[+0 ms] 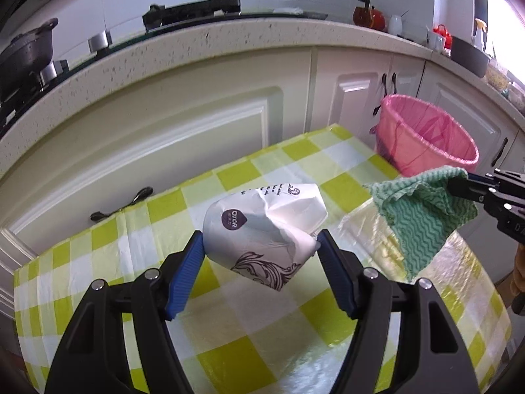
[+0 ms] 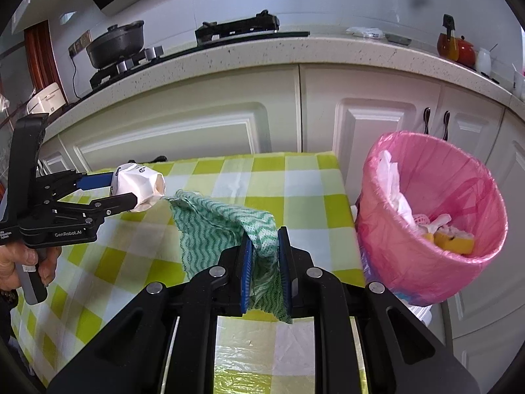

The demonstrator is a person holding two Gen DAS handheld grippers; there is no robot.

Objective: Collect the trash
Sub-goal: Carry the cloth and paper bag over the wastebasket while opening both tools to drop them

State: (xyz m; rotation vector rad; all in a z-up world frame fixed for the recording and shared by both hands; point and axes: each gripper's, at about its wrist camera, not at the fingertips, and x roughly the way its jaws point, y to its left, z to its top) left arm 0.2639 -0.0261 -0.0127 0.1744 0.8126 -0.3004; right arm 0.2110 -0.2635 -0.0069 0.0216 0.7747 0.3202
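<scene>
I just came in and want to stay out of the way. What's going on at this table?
Someone is clearing trash with handheld tongs. The left tongs grip a crumpled white paper cup above the checked tablecloth. The right tongs pinch a green wavy-patterned cloth. A pink-lined bin beside the table already holds scraps.

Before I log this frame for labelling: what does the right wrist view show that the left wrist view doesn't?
Only the right wrist view shows inside the bin: white bags and something yellow, plus the hand holding the left gripper. Only the left wrist view shows the cup's print. Both show the cup in the left gripper, the cloth in the right gripper, and the checked table.
</scene>
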